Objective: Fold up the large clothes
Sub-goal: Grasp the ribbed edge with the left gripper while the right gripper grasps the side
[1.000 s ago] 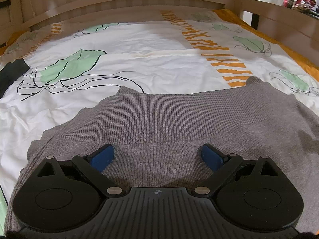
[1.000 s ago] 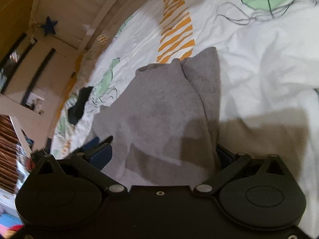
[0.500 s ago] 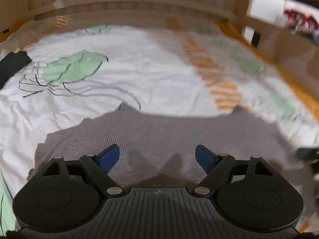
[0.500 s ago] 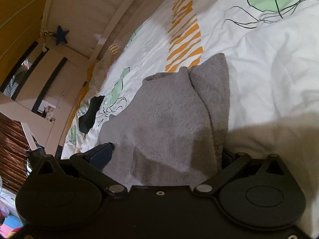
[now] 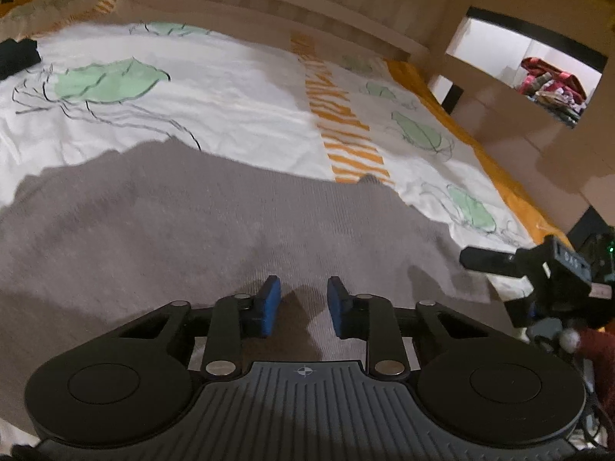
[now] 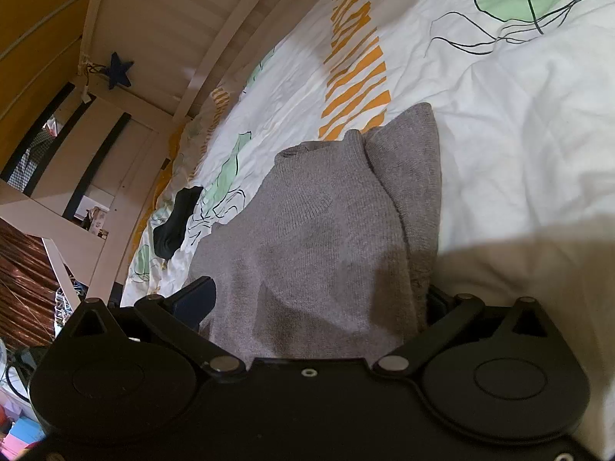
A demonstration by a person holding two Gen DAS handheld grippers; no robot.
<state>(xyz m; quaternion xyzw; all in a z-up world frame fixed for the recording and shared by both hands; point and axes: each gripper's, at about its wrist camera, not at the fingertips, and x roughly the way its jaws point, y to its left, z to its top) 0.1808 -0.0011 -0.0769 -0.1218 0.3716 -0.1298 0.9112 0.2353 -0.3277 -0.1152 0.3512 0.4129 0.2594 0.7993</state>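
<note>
Knitwear first: a grey ribbed knit sweater (image 5: pixel 200 223) lies spread on a bed w/ a white duvet cover printed w/ green leaves and orange stripes (image 5: pixel 238 92), wooden slatted bed frame (image 5: pixel 269 15) behind it. Left tongs (image 5: pixel 303 307) sit low over the sweater; their jaws have just been closing and now stand narrow, blue pads (image 5: pixel 269 299) apart w/ a small raised fold of grey knit in the gap, not clearly pinched. Right tongs (image 6: pixel 315 299) are spread wide, a bunched thick part of the same sweater (image 6: pixel 330 230) filling the space betw. them; one pad hidden under cloth, so can't tell if they press on it. In the left view the right tongs (image 5: pixel 484 261) show at the sweater's right edge. A small black cloth item (image 6: pixel 175 226) lies on the duvet, well apart from the sweater. Dark blue star (image 6: pixel 118 71) hangs on the frame.
</note>
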